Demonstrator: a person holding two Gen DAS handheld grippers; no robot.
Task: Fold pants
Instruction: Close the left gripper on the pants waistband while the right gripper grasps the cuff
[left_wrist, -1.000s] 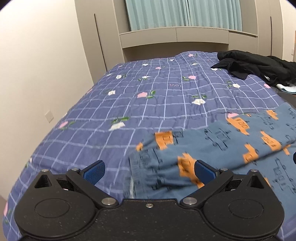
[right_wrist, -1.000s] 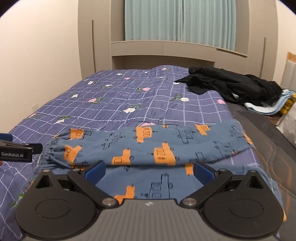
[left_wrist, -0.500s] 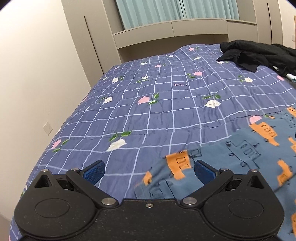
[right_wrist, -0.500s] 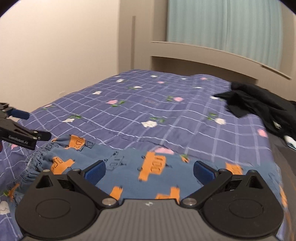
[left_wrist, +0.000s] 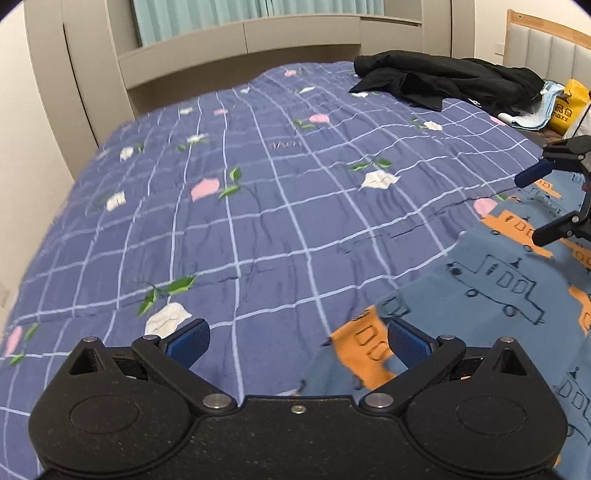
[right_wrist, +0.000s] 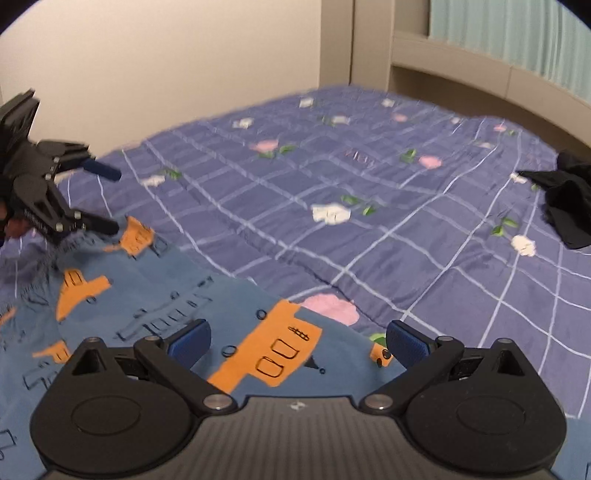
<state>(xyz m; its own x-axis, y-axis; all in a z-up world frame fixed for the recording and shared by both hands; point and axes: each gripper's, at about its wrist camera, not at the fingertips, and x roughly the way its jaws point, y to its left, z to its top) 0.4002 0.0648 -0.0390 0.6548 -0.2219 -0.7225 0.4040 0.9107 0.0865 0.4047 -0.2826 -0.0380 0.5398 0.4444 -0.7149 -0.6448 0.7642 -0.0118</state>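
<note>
Hovering over pants (left_wrist: 491, 280) at lower right of frame, left tongs (left_wrist: 295, 338) wide apart; right tongs (right_wrist: 297, 338) also wide, nothing gripped.

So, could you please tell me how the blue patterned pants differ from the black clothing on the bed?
The pants are blue with orange vehicle prints; the black clothing is plain dark. The pants lie spread close to both claws; the black clothing sits crumpled in a heap at the far side. Both rest on the purple checked bedspread.
</note>
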